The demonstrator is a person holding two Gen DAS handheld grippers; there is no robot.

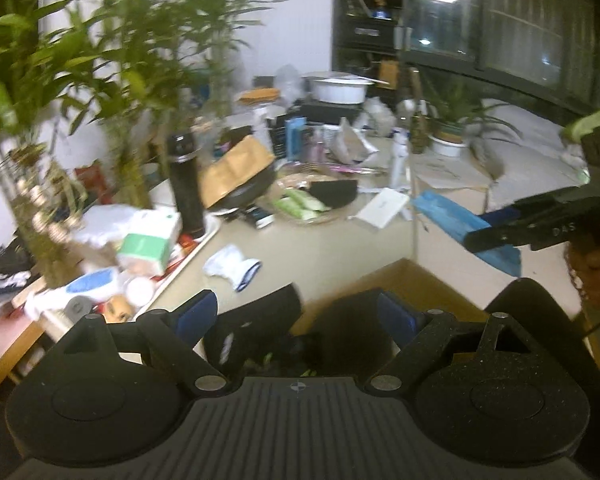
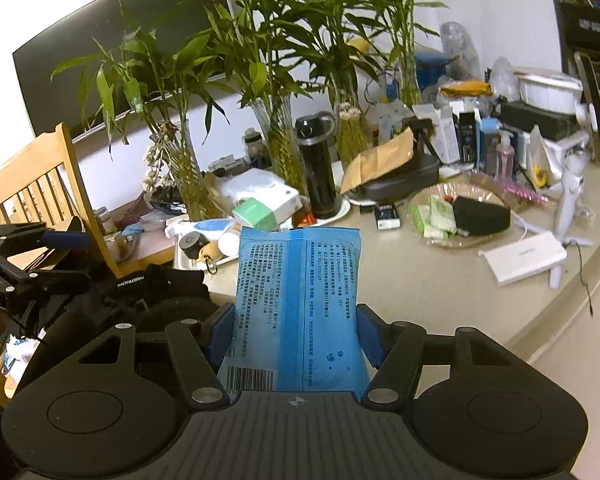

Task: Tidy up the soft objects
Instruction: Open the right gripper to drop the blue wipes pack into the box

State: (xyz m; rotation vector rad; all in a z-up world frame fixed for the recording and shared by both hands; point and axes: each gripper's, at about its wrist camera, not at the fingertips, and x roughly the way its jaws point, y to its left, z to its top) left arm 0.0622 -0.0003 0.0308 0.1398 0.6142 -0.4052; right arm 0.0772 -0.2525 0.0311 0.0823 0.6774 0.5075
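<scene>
My right gripper [image 2: 294, 332] is shut on a blue soft packet [image 2: 296, 304] with printed text and a barcode, held up above the beige counter [image 2: 412, 280]. In the left wrist view the same gripper [image 1: 496, 228] and blue packet [image 1: 452, 220] show at the right. My left gripper [image 1: 296, 316] is open over a black bag [image 1: 260, 320]; a black flap lies between its fingers, not clamped. A white and blue sock [image 1: 232, 266] lies on the counter ahead. A black bag [image 2: 156, 292] and my left gripper [image 2: 32, 260] show at the left of the right wrist view.
Bamboo plants in glass vases [image 2: 276, 148], a black flask [image 2: 318, 168], tissue boxes [image 2: 264, 208], a glass dish with green packets [image 2: 440, 216], a white box [image 2: 524, 260] and bottles crowd the counter. A wooden chair [image 2: 36, 184] stands left.
</scene>
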